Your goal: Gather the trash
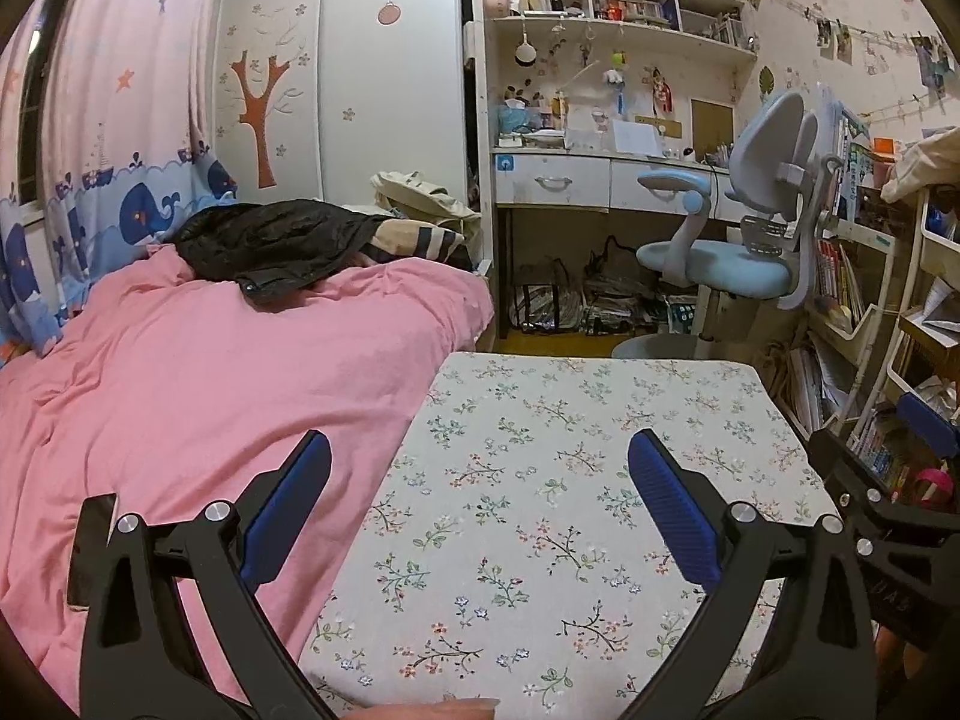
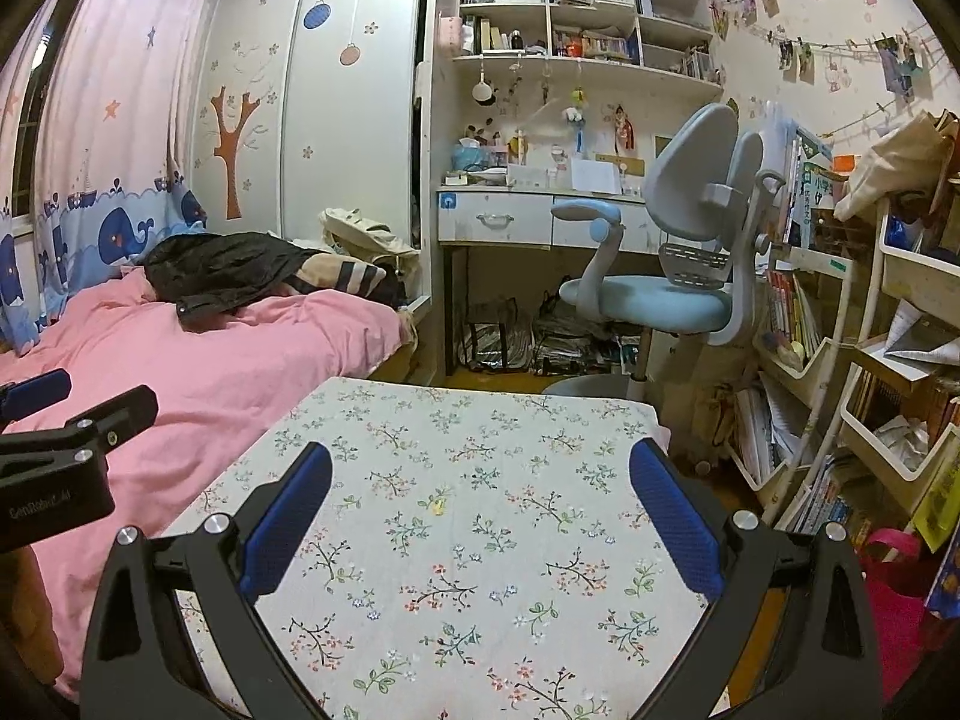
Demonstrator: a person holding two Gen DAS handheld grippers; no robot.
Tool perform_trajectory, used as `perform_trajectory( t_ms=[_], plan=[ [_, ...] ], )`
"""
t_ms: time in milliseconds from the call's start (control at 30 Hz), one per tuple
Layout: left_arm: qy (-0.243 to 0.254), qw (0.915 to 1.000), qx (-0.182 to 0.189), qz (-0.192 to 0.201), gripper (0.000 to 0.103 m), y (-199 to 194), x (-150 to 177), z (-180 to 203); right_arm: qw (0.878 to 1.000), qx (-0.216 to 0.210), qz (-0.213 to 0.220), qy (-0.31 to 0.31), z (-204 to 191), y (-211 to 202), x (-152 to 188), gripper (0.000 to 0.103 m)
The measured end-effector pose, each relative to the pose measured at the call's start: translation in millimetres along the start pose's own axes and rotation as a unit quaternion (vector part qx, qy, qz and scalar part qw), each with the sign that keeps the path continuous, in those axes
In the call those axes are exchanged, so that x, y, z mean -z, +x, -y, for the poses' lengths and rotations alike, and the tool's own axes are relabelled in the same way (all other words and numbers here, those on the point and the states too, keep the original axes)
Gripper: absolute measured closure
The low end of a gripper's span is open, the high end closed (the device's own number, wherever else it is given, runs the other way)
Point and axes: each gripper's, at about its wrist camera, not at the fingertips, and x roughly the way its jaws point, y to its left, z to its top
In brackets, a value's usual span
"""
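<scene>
A small table with a floral cloth lies in front of both grippers. A tiny yellow scrap lies on the cloth near its middle in the right wrist view. My left gripper is open and empty, held above the cloth's left part beside the bed. My right gripper is open and empty above the cloth. The right gripper shows at the right edge of the left wrist view; the left gripper shows at the left edge of the right wrist view.
A bed with a pink cover lies left of the table, with dark clothes on it. A blue desk chair and a desk stand beyond. Shelves of books and a pink bin stand at the right.
</scene>
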Motion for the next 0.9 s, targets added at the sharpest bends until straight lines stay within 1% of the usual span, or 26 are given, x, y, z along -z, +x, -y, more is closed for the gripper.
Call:
perform_trajectory(
  t_ms=[467, 767, 900],
  plan=[
    [0.010, 0.9999, -0.005, -0.011, 0.007, 3.7, 0.1, 3.1, 1.000, 0.007, -0.007, 0.012, 10.4, 6.3, -0.3, 0.007],
    [0.016, 0.9997, 0.006, -0.019, 0.007, 7.8, 0.3, 8.1, 1.000, 0.011, -0.010, 0.016, 12.4, 7.9, 1.3, 0.007],
    [0.019, 0.9993, 0.013, -0.029, 0.007, 14.3, -1.4, 11.2, 0.999, 0.015, -0.027, 0.020, 17.9, 18.6, 3.7, 0.007]
  ],
)
